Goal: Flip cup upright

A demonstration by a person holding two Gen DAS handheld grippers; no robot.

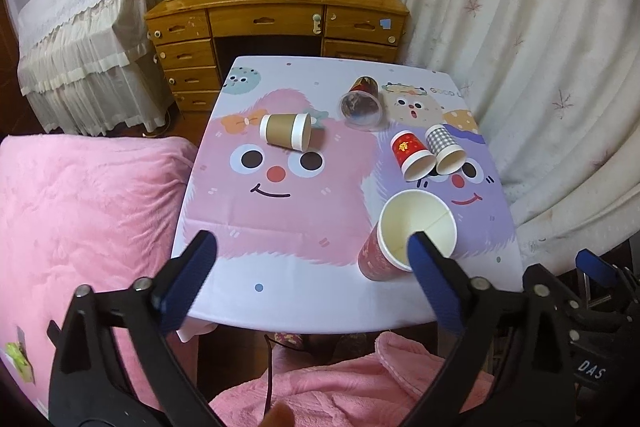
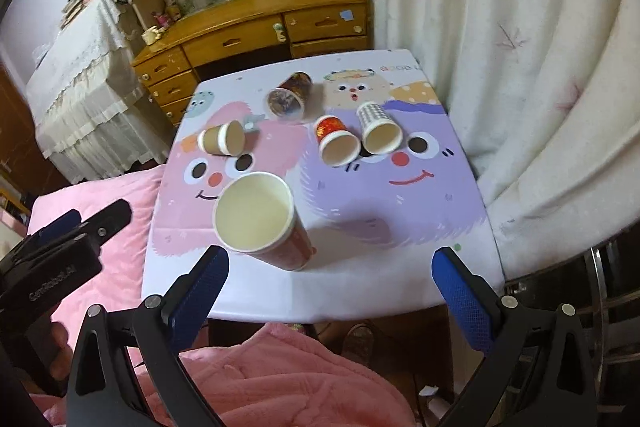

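Observation:
A tall red paper cup point(image 1: 400, 239) point(image 2: 260, 219) stands upright near the table's front edge. Several cups lie on their sides farther back: a brown cup with white rims point(image 1: 285, 131) point(image 2: 222, 139), a clear plastic cup with a dark print point(image 1: 361, 101) point(image 2: 289, 95), a small red cup point(image 1: 412, 155) point(image 2: 336, 139) and a checked grey cup point(image 1: 445, 149) point(image 2: 378, 129). My left gripper point(image 1: 312, 255) is open and empty over the front edge, its right fingertip in front of the upright cup's rim. My right gripper point(image 2: 330, 267) is open and empty, just before the front edge.
The small table point(image 1: 312, 303) has a cartoon-monster cloth. A wooden desk point(image 1: 276, 15) stands behind it, a curtain point(image 1: 520, 47) to the right, a pink blanket point(image 1: 80, 219) to the left. A pink robe point(image 2: 280, 379) lies below the grippers.

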